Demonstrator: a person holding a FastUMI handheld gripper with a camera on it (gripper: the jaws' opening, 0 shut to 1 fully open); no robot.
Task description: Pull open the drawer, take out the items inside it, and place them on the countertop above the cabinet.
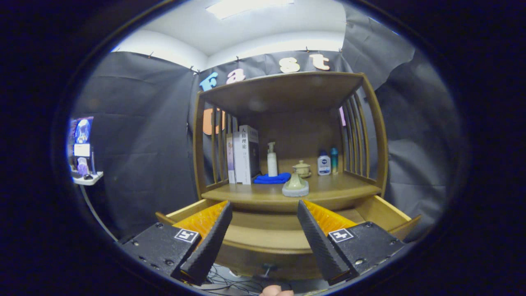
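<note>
A: Gripper view: where's the drawer (382, 207) from the tool (265, 213)?

B: Pulled open, directly below and ahead; the tool's fingers are spread, empty.

A: Items?

B: Can't see inside. The desk (328, 190) lies beyond, above.

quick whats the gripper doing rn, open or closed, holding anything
gripper: open, fingers spread wide and holding nothing, poised over the pulled-out drawer, below the countertop.

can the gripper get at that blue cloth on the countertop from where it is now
Probably yes. The gripper is open over the pulled-out drawer, and the blue cloth lies beyond the fingers by the books; only the small ceramic piece sits nearby.
</note>
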